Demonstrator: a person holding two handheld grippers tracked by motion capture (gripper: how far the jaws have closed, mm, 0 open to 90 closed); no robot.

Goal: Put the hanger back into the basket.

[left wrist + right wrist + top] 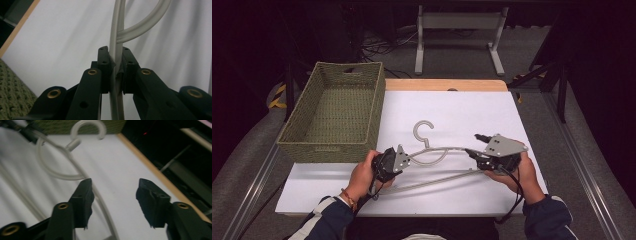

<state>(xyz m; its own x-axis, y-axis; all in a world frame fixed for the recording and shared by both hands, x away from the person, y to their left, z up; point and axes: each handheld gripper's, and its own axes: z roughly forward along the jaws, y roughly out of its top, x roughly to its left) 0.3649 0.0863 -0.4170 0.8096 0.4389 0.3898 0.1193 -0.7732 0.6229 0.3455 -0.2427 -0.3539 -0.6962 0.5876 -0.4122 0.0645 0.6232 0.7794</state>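
Observation:
A grey plastic clothes hanger (438,150) lies on the white table cover (472,107), its hook (423,131) pointing away from the person. My left gripper (411,158) is shut on the hanger's left shoulder; in the left gripper view both pads (104,60) squeeze the grey bar (117,30). My right gripper (473,144) hovers at the hanger's right shoulder with its jaws apart. In the right gripper view the hanger's arm (76,168) runs under the left jaw and out between the jaws of that gripper (115,192), and neither pad touches it.
A woven green basket (332,146) stands at the table's left, close to my left gripper, and nothing is seen in it. The cover's wooden far edge (442,85) shows behind the hanger. A white metal stand (459,22) is on the floor beyond the table.

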